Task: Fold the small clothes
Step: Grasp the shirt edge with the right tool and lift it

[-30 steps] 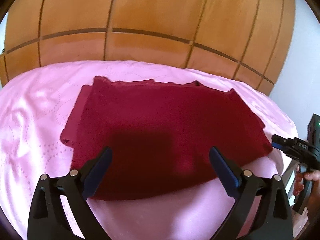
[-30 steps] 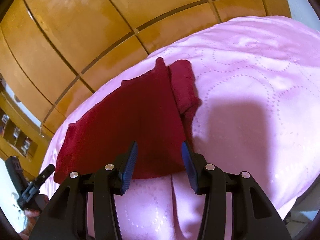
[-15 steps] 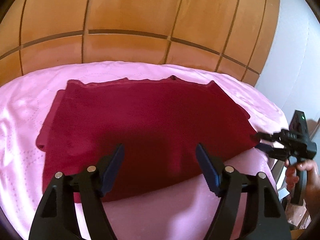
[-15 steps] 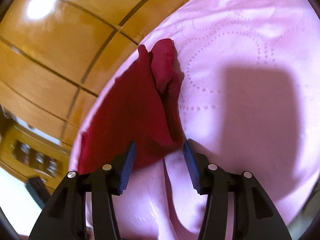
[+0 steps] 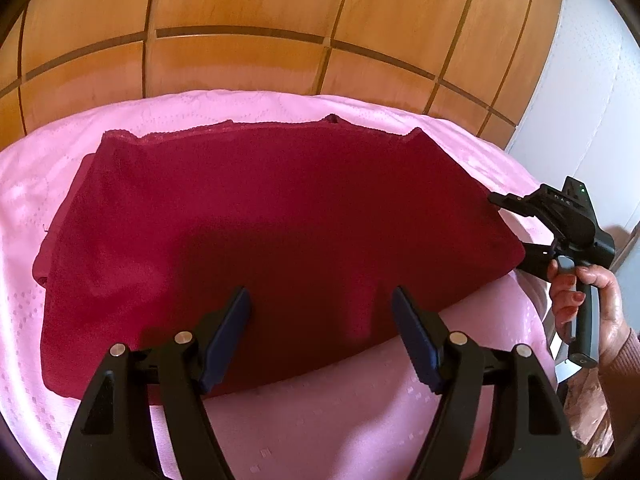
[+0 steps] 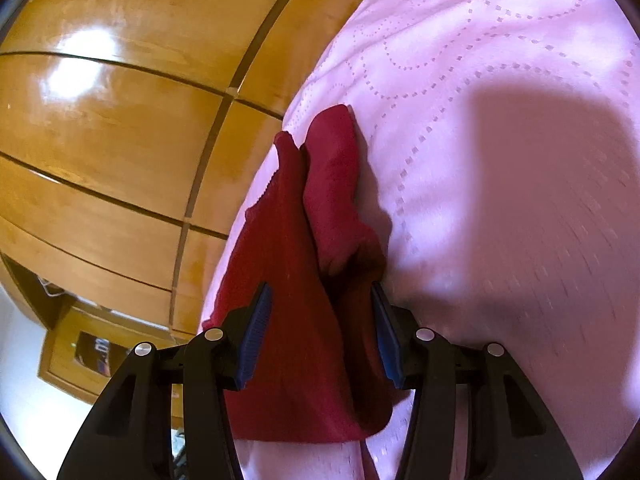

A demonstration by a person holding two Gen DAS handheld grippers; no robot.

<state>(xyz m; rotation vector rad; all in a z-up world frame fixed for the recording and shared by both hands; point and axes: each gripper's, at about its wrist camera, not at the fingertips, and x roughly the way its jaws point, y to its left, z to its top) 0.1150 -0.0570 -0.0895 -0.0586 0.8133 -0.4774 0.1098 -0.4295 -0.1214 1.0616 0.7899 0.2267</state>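
A dark red garment (image 5: 260, 220) lies spread flat on the pink bedcover (image 5: 320, 432). My left gripper (image 5: 320, 300) is open, its fingertips over the garment's near edge, not gripping it. In the left wrist view my right gripper (image 5: 516, 224) sits at the garment's right end, one jaw above the corner and one below. In the right wrist view the right gripper (image 6: 318, 296) is open, its jaws straddling the end of the garment (image 6: 296, 320), whose folded sleeve (image 6: 332, 184) lies beyond.
A wooden panelled wardrobe (image 5: 240, 20) stands behind the bed. A grey-white wall (image 5: 592, 80) is to the right. The person's hand (image 5: 588, 292) holds the right gripper's handle off the bed's right edge. Bare pink bedcover (image 6: 500, 120) spreads to the right of the garment.
My right gripper has moved in onto the garment's end, so the cloth now lies between its open jaws. The left gripper has shifted slightly forward and right over the near edge.
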